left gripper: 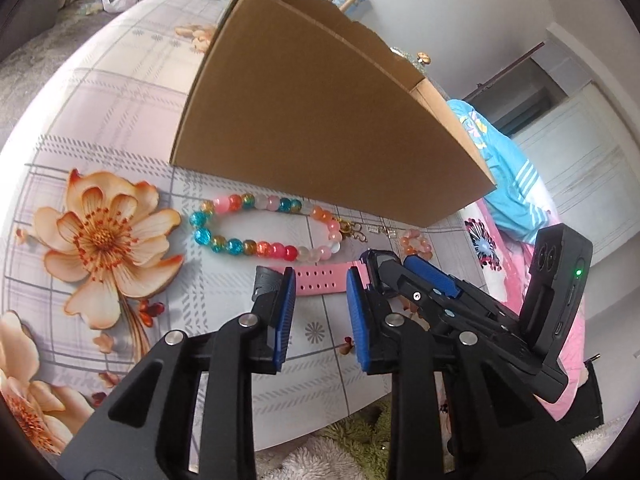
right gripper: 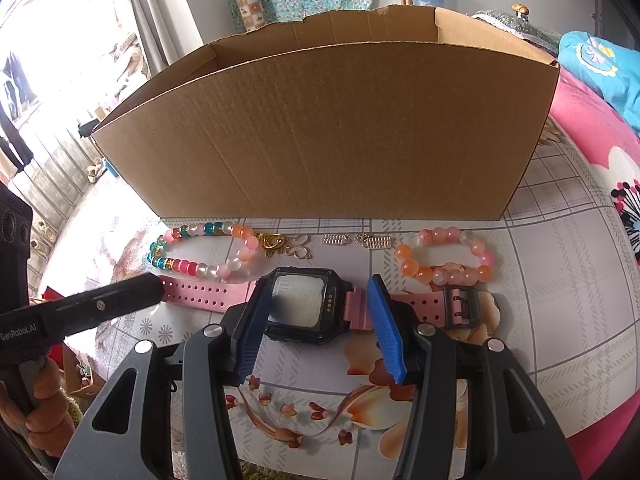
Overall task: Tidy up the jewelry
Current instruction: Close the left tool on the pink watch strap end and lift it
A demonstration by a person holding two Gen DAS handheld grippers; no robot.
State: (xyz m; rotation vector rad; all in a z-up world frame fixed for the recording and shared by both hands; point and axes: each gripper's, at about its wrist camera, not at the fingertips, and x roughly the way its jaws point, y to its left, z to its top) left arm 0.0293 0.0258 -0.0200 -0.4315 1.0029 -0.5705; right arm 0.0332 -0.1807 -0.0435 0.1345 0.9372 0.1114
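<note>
2 grippers over the floral tablecloth (right gripper: 560, 300), both w/ jaws apart. My right gripper (right gripper: 320, 320) straddles the black face of the pink watch (right gripper: 304, 304): 1 blue pad sits at the case's 9 o'clock edge, the other at 3 o'clock over the strap stub; can't tell if they're touching it. The watch lies flat, long axis running 9 to 3 o'clock across the right wrist view, holed strap end toward 9, black buckle (right gripper: 462, 306) toward 3.

My left gripper (left gripper: 320, 284) hovers at the holed strap end (left gripper: 316, 282), jaws apart w/ the strap between the tips.

Just past the watch, toward 12 o'clock, sits a row parallel to it: a multicolour bead bracelet (right gripper: 200, 252) at approx 10 o'clock, gold clasp charms (right gripper: 276, 244), small silver bits (right gripper: 360, 240), and an orange-pink bead bracelet (right gripper: 444, 256) at approx 1 o'clock. Behind them, an open cardboard box (right gripper: 320, 128) stands upright, its long wall parallel to the watch.
</note>
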